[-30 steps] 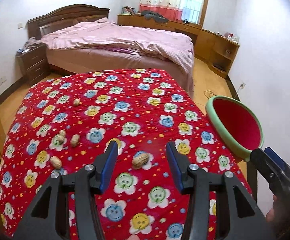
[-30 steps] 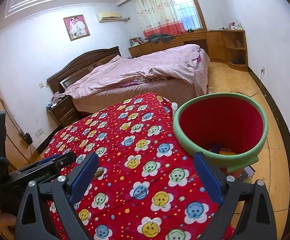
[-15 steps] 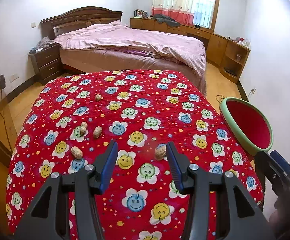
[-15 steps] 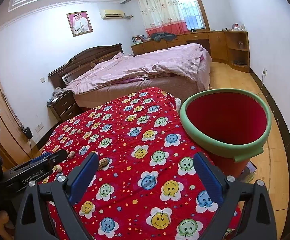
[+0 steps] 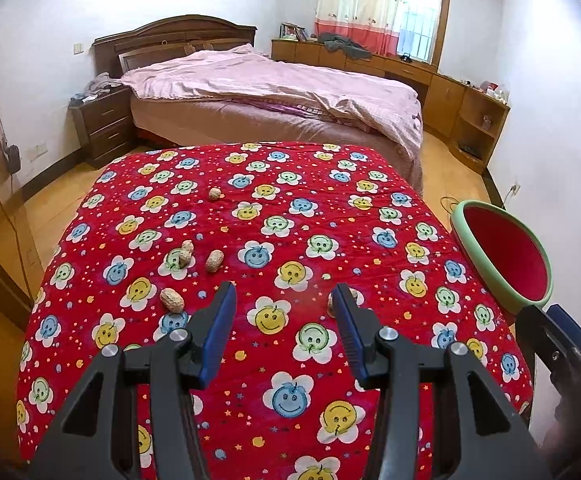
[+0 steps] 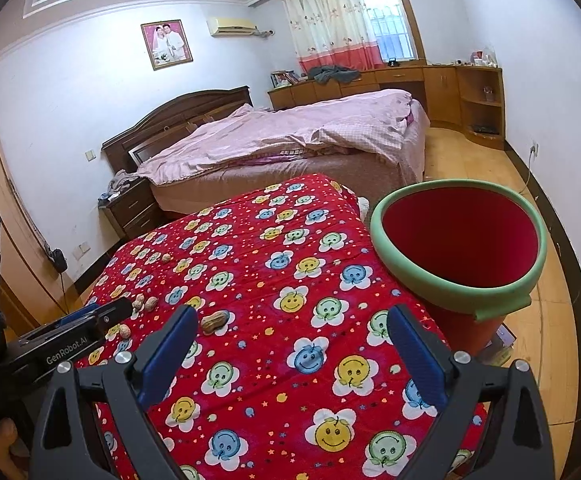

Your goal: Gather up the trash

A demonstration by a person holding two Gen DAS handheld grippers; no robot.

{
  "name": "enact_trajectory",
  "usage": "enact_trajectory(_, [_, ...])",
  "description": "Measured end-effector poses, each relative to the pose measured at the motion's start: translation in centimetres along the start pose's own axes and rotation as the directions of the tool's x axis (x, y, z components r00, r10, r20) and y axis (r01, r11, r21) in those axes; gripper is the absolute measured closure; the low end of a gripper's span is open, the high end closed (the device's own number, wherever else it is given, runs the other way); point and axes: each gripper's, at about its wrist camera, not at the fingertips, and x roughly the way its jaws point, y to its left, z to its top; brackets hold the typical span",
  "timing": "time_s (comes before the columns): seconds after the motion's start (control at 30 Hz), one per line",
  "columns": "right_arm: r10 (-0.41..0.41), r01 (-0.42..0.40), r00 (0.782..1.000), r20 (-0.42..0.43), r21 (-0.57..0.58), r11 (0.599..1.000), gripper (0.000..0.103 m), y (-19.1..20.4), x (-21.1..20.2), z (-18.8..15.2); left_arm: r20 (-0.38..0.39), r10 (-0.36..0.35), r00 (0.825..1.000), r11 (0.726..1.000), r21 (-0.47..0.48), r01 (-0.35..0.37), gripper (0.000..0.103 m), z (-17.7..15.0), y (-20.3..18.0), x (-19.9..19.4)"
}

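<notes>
My left gripper (image 5: 283, 312) hangs over the near part of the red quilted cloth w/ smiley-flower print (image 5: 274, 208), jaws spread wide, nothing between them. One tan peanut shell (image 5: 331, 305) sits just outside my right finger's tip, partly hidden behind it; not gripped. More peanut shells on the cloth to the left: a single shell (image 5: 172, 300) near my left finger, a pair touching each other (image 5: 182, 254), another (image 5: 214, 261) just right of that pair, and a small one (image 5: 214, 193) far out toward mid cloth.

My right gripper (image 6: 292, 336) also wide, empty, over the cloth's near right side. Red plastic bin w/ green rim (image 6: 460, 236) stands off the cloth's right edge, just beside it, upright. Bin bottom not visible, can't tell contents.
</notes>
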Motion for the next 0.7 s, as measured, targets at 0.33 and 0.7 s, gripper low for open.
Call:
enact_trajectory(0.33, [0.000,0.000,1.000,0.000,0.001,1.000,0.006,0.12,-0.02,-0.02,0.004,0.007,1.000,1.000,-0.006,-0.007,0.053,0.04,0.31,-0.19])
enact_trajectory(0.7, [0.000,0.000,1.000,0.000,-0.001,1.000,0.006,0.17,-0.10,0.01,0.006,0.009,1.000,1.000,-0.008,-0.009,0.053,0.10,0.57,-0.34])
